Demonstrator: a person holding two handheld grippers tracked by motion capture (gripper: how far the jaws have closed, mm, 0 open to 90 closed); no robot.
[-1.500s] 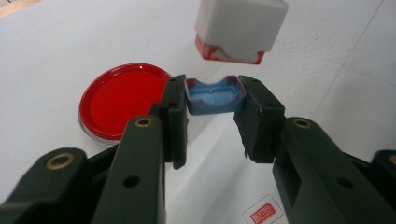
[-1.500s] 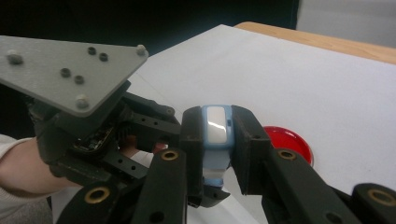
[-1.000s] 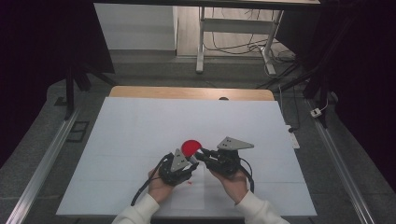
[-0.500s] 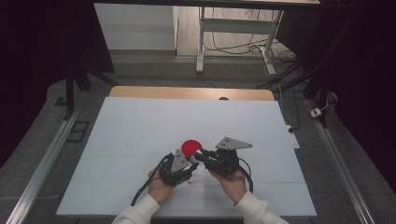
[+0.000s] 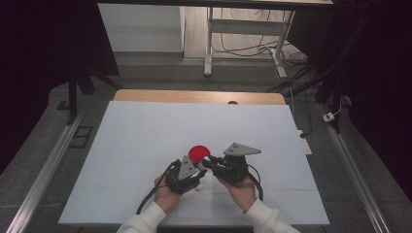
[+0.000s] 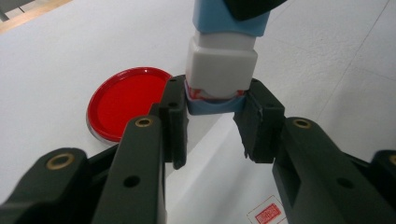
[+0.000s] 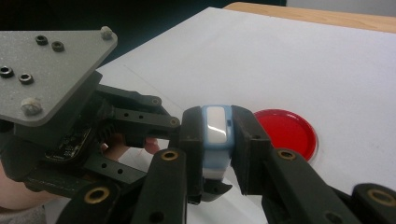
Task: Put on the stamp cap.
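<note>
The left gripper view shows the left gripper (image 6: 212, 119) pinching the small blue-and-white plastic stamp's (image 6: 222, 60) blue end. The right gripper (image 7: 217, 140) clamps its other end. A round red lid (image 5: 198, 154) lies just beyond on the white worktop (image 5: 145, 131), towards its near edge.

Red lid (image 5: 198, 154) just beyond both tools

Two tools are in use, the left tool (image 5: 200, 167) and the right tool (image 5: 208, 163), one in each of the person's two hands, and each tool has two black jaws. One grey three-cornered plate (image 5: 241, 149) sits on top of the right tool and one more on the left, making two plates. One blue and white stamp (image 6: 224, 60) is held between both tools. One round red lid (image 5: 198, 154) lies on the surface (image 5: 145, 126). One small red stamped mark (image 6: 267, 212) shows on the white sheet, and there is one surface in all
</note>
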